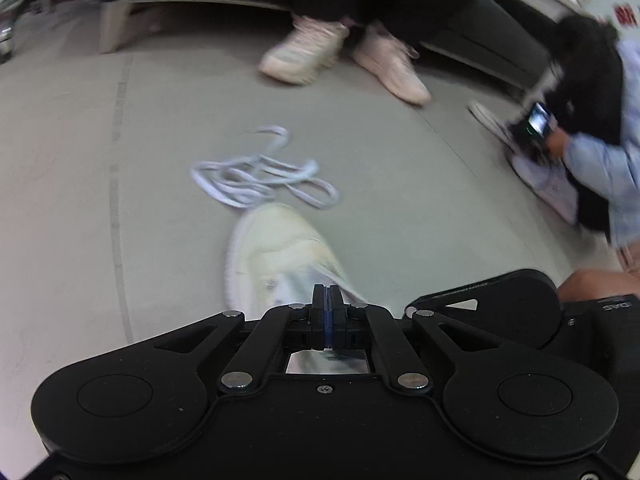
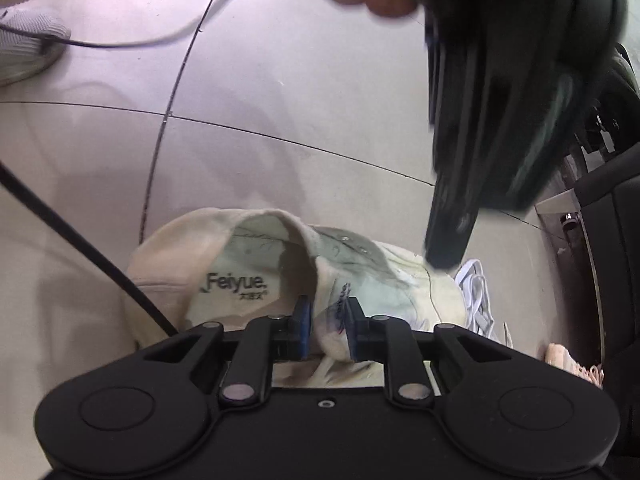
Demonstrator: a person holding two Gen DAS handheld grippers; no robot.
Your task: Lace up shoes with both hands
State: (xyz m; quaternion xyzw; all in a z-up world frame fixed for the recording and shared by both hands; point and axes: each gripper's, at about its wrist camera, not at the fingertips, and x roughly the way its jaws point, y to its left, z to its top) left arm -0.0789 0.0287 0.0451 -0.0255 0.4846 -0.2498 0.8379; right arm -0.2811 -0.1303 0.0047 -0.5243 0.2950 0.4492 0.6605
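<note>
A cream canvas shoe [image 1: 280, 252] lies on the grey floor, its toe pointing away in the left wrist view. Just past the toe is a loose heap of white lace [image 1: 260, 180]. My left gripper [image 1: 327, 292] hovers over the shoe's eyelet area with its blue pads together and nothing between them. In the right wrist view the shoe [image 2: 224, 264] shows its open mouth and printed insole. My right gripper [image 2: 326, 320] stands open astride the shoe's upper edge by the tongue. The left gripper [image 2: 444, 256] is a dark blur above the eyelets, with the lace [image 2: 476, 296] beyond.
Someone's pale pink sneakers [image 1: 344, 56] stand by a bench at the back. A crouched person holding a phone [image 1: 538, 120] is at the right. A thin cable [image 2: 120, 44] and a black cord [image 2: 80, 248] cross the floor. Dark furniture [image 2: 608, 240] borders the right.
</note>
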